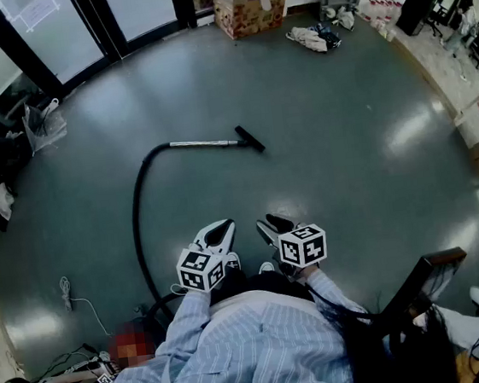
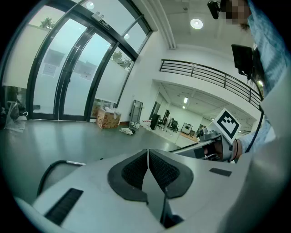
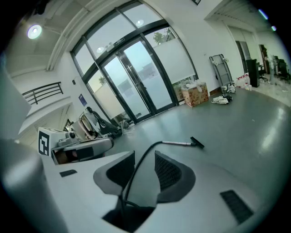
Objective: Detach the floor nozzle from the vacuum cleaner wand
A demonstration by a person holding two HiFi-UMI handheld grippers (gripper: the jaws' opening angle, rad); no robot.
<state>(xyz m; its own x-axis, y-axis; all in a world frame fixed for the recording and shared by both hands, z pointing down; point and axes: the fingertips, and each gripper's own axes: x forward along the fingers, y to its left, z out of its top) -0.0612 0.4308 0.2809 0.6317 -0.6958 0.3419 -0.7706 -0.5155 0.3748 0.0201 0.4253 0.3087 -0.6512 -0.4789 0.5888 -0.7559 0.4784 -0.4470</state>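
The vacuum's black floor nozzle (image 1: 249, 139) lies on the grey floor, joined to the silver wand (image 1: 204, 143). A black hose (image 1: 138, 206) curves from the wand back toward the person. Both grippers are held low in front of the person, well short of the nozzle. My left gripper (image 1: 220, 230) is shut with nothing between its pads (image 2: 157, 169). My right gripper (image 1: 276, 222) stands open and empty. In the right gripper view the hose (image 3: 141, 164), wand (image 3: 176, 143) and nozzle (image 3: 197, 143) show far off past the jaws' gap.
A patterned cardboard box (image 1: 249, 9) and a heap of cloth (image 1: 312, 36) sit by the far wall. Bags (image 1: 43, 123) lie by the glass doors at left. A white cable (image 1: 70, 291) lies at the near left, and a dark chair (image 1: 422, 281) stands at the near right.
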